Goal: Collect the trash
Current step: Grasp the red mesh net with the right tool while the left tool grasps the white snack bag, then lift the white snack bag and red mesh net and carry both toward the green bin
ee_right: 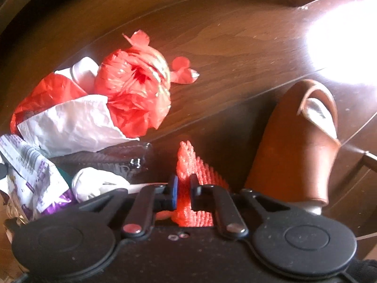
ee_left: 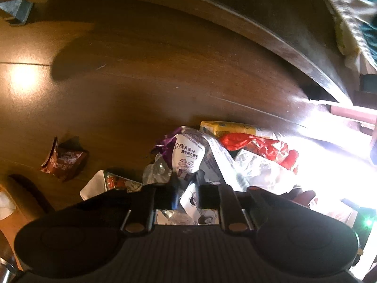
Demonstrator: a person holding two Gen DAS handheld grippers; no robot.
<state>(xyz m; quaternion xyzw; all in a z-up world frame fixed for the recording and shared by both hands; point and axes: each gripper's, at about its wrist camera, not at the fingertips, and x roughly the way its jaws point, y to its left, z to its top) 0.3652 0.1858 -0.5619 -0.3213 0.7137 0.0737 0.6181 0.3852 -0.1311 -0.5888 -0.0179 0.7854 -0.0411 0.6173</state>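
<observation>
In the left wrist view my left gripper (ee_left: 186,184) is shut on a white printed wrapper (ee_left: 188,155) at the near edge of a trash pile with a red wrapper (ee_left: 259,146) and a yellow packet (ee_left: 226,127). A brown wrapper (ee_left: 63,162) and a white printed packet (ee_left: 110,184) lie apart on the left. In the right wrist view my right gripper (ee_right: 183,188) is shut on an orange foam net (ee_right: 188,176). A red plastic bag (ee_right: 132,89), a white paper sheet (ee_right: 70,122) and a purple-and-white wrapper (ee_right: 35,176) lie left of it.
All lies on a dark wooden floor (ee_left: 141,70). A curved furniture edge (ee_left: 259,35) runs across the top right. In the right wrist view a brown leather shoe (ee_right: 297,146) stands at right, and a dark textured tray (ee_right: 106,158) sits under the paper.
</observation>
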